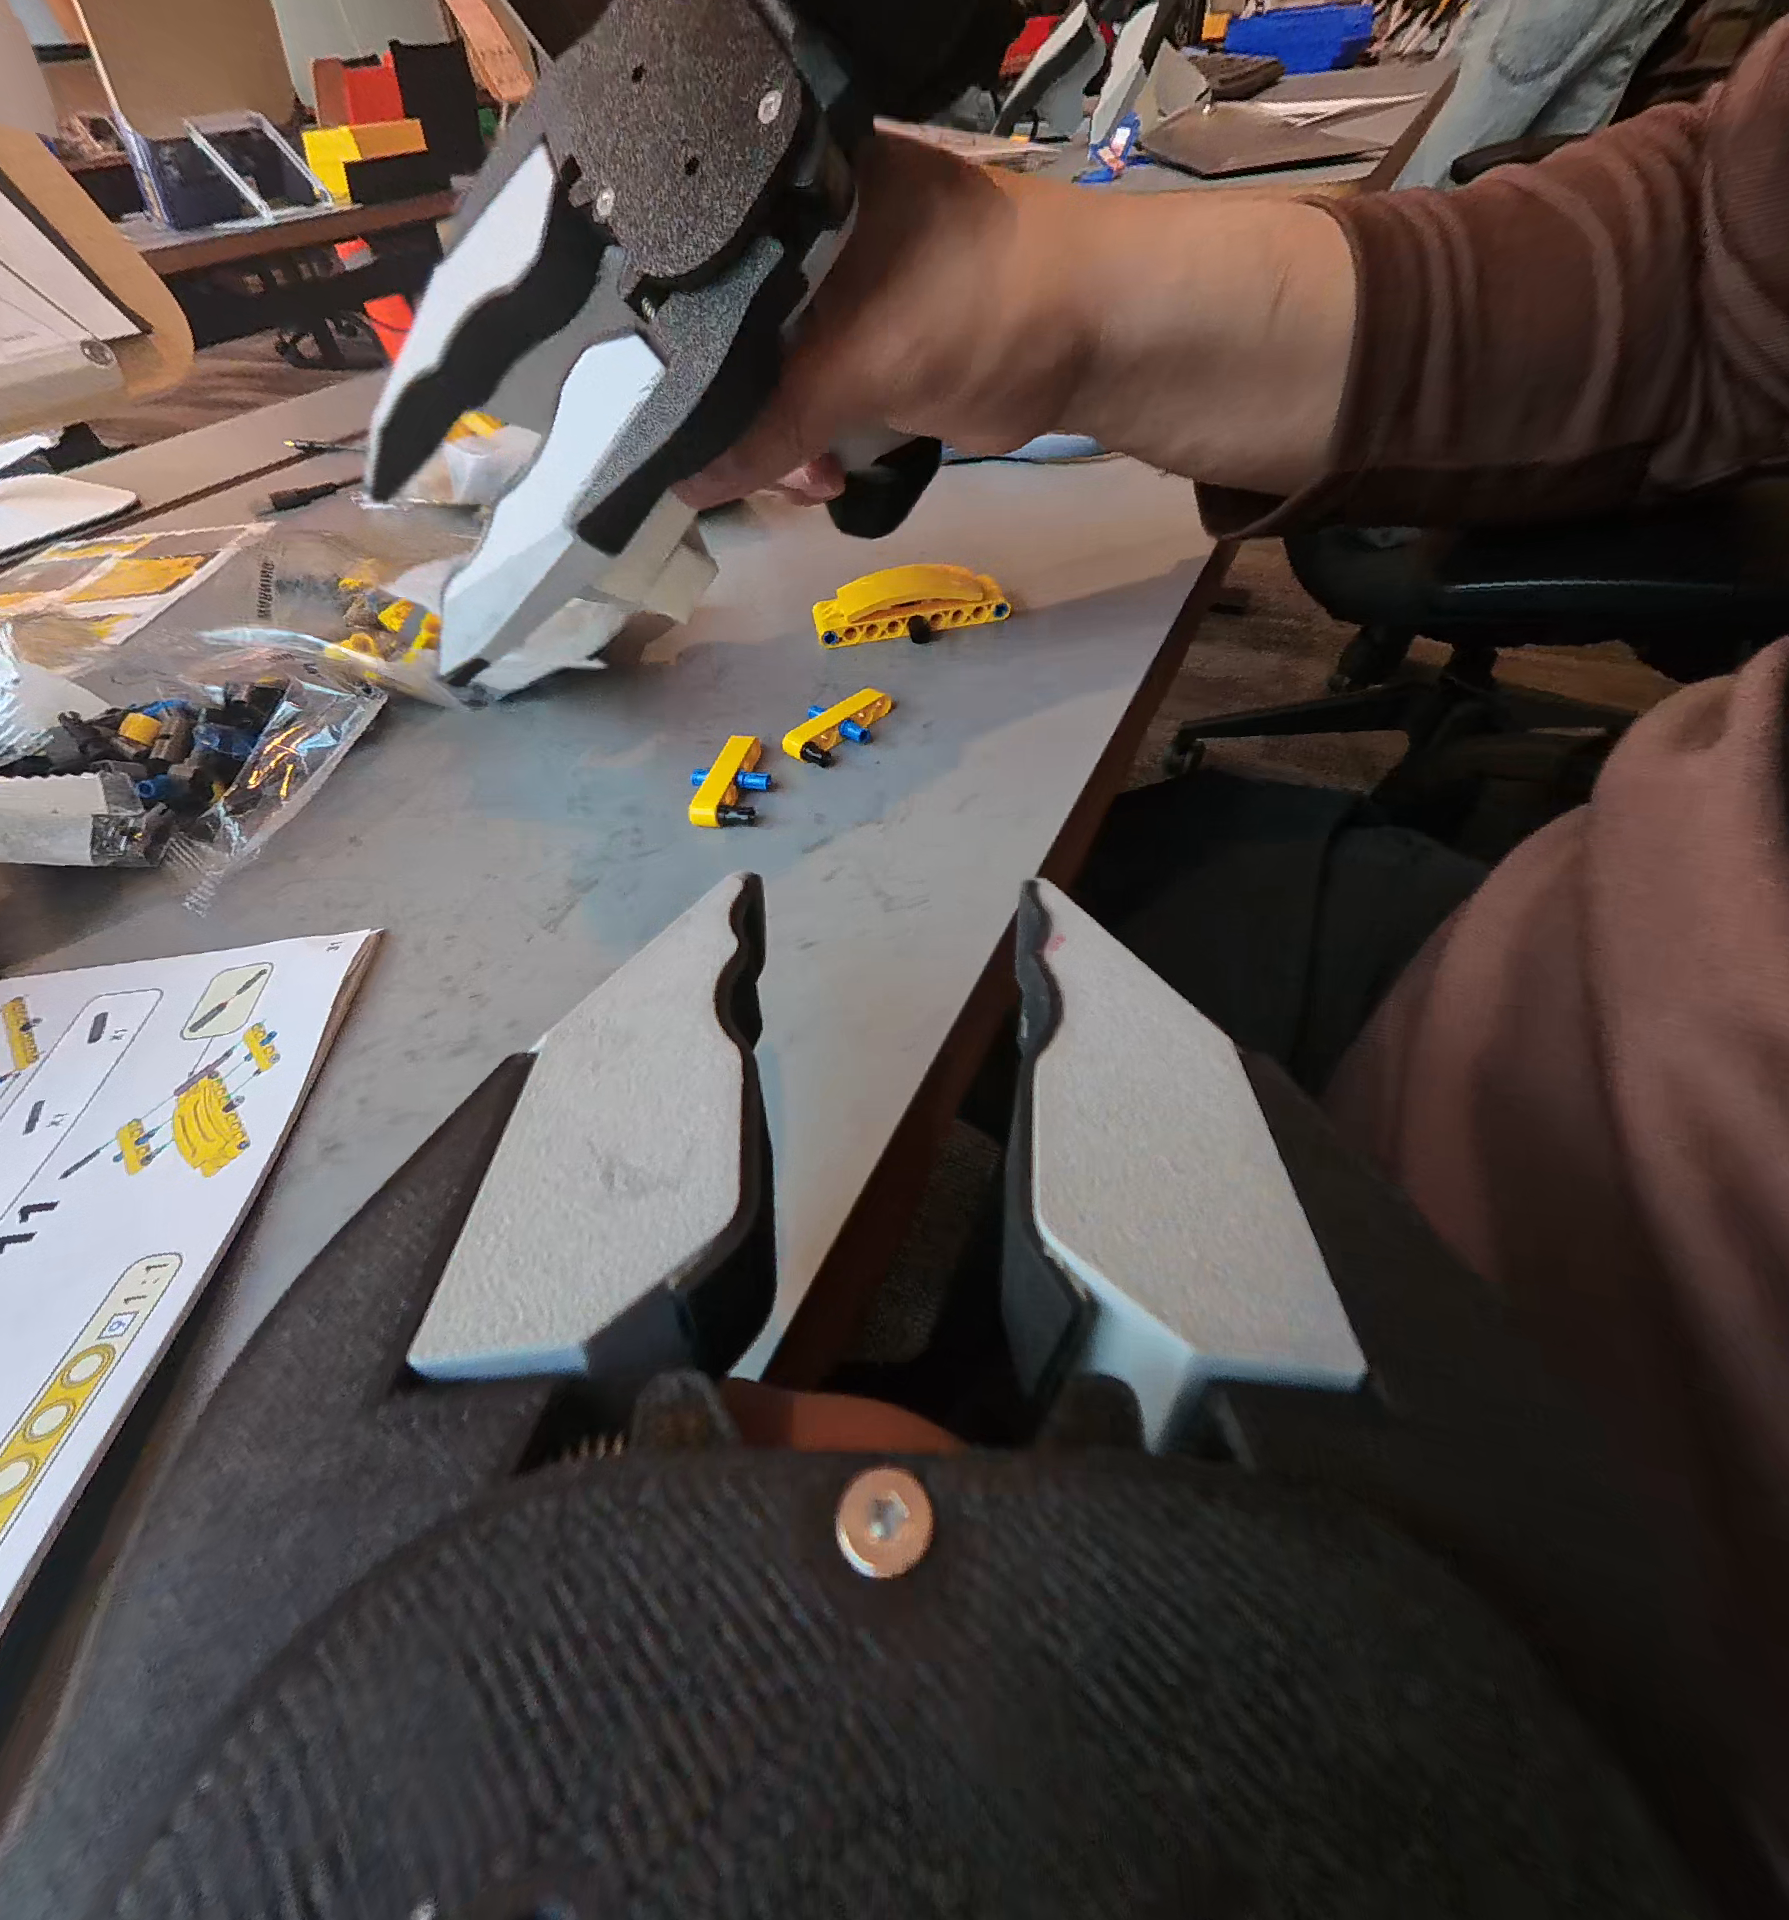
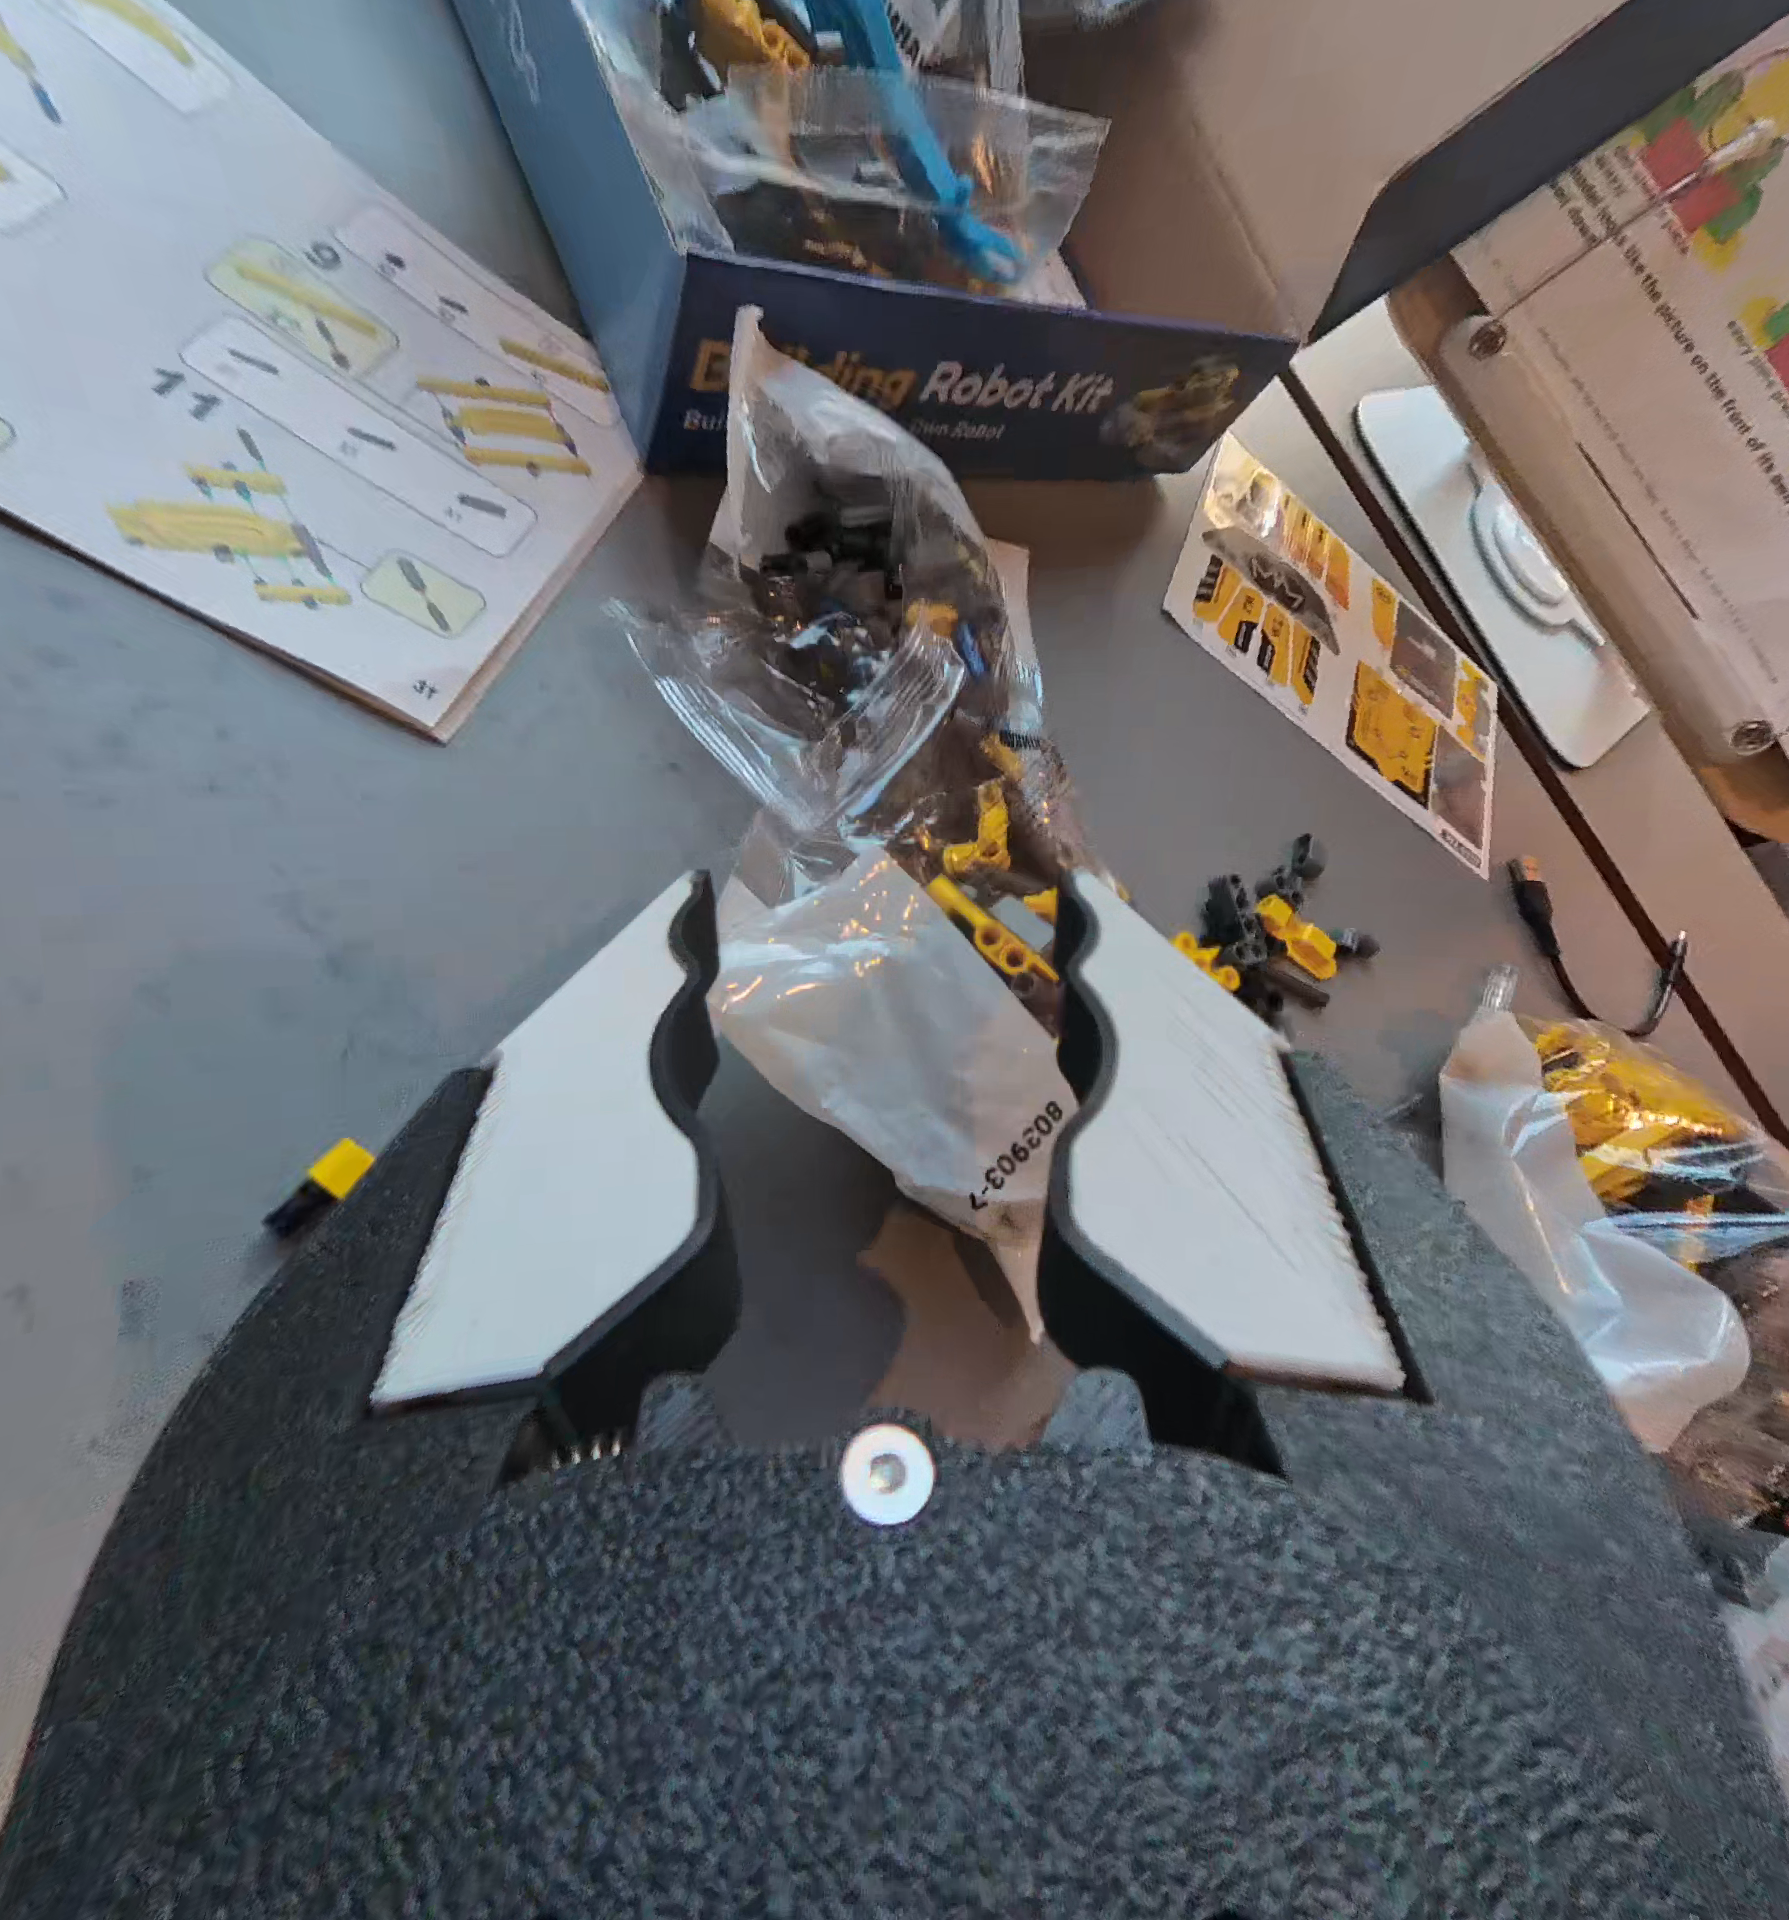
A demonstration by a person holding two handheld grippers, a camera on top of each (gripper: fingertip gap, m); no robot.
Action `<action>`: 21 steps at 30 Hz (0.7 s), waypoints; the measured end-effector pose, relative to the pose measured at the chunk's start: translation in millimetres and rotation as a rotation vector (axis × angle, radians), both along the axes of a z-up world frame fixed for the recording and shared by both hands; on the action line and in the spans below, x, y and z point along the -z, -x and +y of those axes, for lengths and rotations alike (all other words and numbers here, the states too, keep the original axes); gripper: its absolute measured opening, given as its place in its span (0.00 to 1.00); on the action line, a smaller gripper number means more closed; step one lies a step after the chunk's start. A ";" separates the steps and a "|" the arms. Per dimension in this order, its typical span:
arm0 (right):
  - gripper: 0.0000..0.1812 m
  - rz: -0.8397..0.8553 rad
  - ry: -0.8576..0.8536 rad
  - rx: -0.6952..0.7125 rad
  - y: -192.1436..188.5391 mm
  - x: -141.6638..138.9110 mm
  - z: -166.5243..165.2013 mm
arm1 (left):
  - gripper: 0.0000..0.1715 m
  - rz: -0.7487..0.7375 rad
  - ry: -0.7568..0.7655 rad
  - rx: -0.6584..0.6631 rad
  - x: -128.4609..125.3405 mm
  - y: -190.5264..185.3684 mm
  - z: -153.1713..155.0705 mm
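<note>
My right gripper (image 2: 885,904) is open and points down at the grey table (image 2: 194,935). A clear and white plastic bag (image 2: 869,1039) holding yellow and dark building pieces lies between its fingers, and the jaws are not closed on it. In the left wrist view the right gripper (image 1: 433,571), held by a hand (image 1: 973,343), has its lower fingertip down at that bag. My left gripper (image 1: 890,904) is open and empty, hovering over the table's near edge. Ahead of it lie two small yellow beams with blue pins (image 1: 729,779) (image 1: 836,724) and a curved yellow assembly (image 1: 911,605).
An open instruction booklet (image 2: 246,364) (image 1: 111,1122) lies on the table. A blue kit box (image 2: 921,384) holds more bags. A bag of dark pieces (image 2: 848,623) (image 1: 173,748), loose pieces (image 2: 1274,935), another bag (image 2: 1596,1174), a sticker sheet (image 2: 1337,644) and a cable (image 2: 1555,935) lie around.
</note>
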State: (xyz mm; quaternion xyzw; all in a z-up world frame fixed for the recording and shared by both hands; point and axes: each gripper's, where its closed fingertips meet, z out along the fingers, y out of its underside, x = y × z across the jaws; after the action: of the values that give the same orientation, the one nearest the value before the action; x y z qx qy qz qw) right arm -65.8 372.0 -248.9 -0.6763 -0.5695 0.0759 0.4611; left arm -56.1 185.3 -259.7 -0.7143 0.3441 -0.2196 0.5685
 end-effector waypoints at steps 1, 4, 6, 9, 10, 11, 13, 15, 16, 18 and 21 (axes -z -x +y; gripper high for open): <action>0.33 -0.014 0.014 0.009 -6.3 3.5 0.4 | 0.27 0.014 -0.007 -0.003 0.4 -0.1 -0.8; 0.34 -0.039 0.019 0.069 -32.6 5.2 8.7 | 0.27 0.050 -0.029 -0.010 1.5 0.7 -3.2; 0.34 -0.040 0.030 0.102 -49.5 4.1 10.9 | 0.27 0.045 -0.027 -0.005 1.1 -0.2 -4.8; 0.34 -0.045 0.033 0.145 -70.9 4.6 13.8 | 0.27 0.041 -0.010 -0.001 3.5 -2.2 -4.6; 0.34 -0.050 0.037 0.151 -76.1 5.6 13.6 | 0.27 0.042 -0.006 0.001 4.3 -3.2 -4.7; 0.34 -0.049 0.041 0.154 -80.2 6.1 13.1 | 0.27 0.044 -0.003 0.004 5.0 -4.3 -5.0; 0.33 -0.034 0.053 0.151 -84.3 5.3 10.1 | 0.27 0.051 -0.005 0.011 5.4 -7.1 -6.2; 0.32 -0.016 0.058 0.144 -86.3 2.9 7.9 | 0.27 0.062 -0.013 0.014 5.2 -9.4 -6.6; 0.32 -0.008 0.055 0.146 -87.6 1.1 8.5 | 0.27 0.067 -0.015 0.014 5.2 -10.2 -6.3; 0.32 0.009 0.053 0.145 -89.2 -2.1 9.8 | 0.27 0.070 -0.008 0.015 5.4 -11.8 -4.9; 0.31 0.040 0.082 0.132 -88.1 -2.5 9.2 | 0.27 0.069 0.011 -0.028 1.9 -8.0 4.1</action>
State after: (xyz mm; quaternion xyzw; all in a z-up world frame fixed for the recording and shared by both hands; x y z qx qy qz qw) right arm 22.3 381.2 -246.4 -0.7291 -0.5107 0.0821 0.4482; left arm -48.1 189.5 -261.6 -0.7292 0.3522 -0.1886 0.5555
